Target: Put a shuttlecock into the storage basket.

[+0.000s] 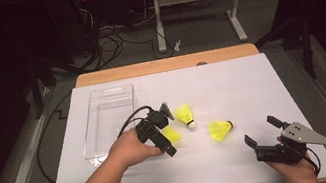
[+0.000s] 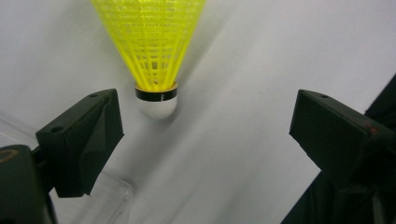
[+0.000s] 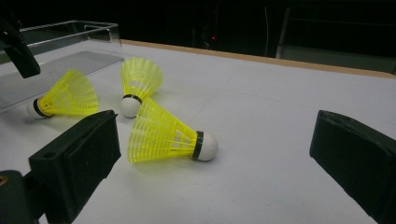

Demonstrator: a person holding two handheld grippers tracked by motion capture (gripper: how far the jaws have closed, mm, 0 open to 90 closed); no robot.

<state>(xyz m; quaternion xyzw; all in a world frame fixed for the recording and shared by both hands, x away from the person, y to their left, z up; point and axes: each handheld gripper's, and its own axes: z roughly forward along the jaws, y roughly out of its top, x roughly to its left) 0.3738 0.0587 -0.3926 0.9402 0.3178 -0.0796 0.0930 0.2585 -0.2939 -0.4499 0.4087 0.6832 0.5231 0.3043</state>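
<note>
Right now your left gripper (image 2: 205, 121) hangs over the white sheet with its jaws spread wide and nothing between the pads, just short of the white cork tip of a yellow plastic shuttlecock (image 2: 152, 51) whose skirt runs off the top of the left gripper view. Your right gripper (image 3: 215, 154) rests low near the table's front edge, jaws likewise wide apart and empty, aimed at a second yellow shuttlecock (image 3: 166, 137) lying on its side. From above, your left hand (image 1: 133, 150) covers part of the first shuttlecock, beside the clear plastic tray (image 1: 106, 127).
</note>
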